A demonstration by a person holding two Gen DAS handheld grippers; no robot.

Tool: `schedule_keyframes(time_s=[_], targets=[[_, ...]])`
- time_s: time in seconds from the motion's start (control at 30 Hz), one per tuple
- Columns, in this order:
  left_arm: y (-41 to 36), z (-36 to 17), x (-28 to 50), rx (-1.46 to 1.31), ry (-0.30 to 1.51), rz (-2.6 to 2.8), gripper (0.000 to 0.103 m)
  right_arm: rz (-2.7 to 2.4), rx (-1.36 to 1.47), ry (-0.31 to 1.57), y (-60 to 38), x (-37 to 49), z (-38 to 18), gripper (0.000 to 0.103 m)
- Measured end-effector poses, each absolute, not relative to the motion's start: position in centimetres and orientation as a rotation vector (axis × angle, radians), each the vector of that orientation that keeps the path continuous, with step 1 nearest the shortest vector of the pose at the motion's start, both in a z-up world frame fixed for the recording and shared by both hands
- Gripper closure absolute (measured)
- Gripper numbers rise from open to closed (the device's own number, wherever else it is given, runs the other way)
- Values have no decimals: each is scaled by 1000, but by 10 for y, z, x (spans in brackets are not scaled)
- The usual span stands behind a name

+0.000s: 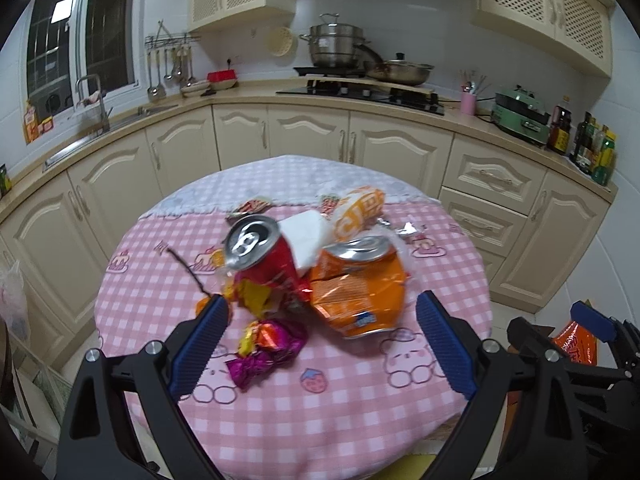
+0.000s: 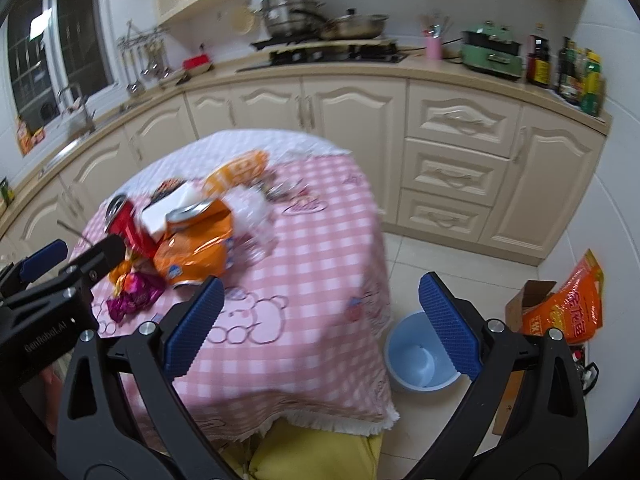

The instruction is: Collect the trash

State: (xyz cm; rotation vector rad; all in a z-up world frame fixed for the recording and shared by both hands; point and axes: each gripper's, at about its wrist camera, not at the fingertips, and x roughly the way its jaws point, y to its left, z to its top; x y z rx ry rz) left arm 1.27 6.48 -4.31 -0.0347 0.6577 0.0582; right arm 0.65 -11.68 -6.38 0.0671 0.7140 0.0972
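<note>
Both your left gripper [image 1: 322,334] and right gripper [image 2: 320,322] are spread wide and empty. The crushed orange can [image 1: 356,286] lies mid-table against the red can [image 1: 262,254]; it looks light, thin-walled and slippery, so pinch it across its creased middle.

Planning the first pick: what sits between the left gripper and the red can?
In the left wrist view, crumpled candy wrappers: a purple one between the open left gripper fingers, and yellow-orange ones against the base of the red can.

Left gripper [image 2: 60,264] body reads, faintly, "GenRobot.AI".
</note>
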Motion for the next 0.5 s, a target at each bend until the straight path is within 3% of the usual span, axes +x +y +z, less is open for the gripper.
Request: schedule_keyframes(time_s=[0.5], targets=[[152,-85,8,-122,758,162,11,290,17,843,-33,22,-100,7]])
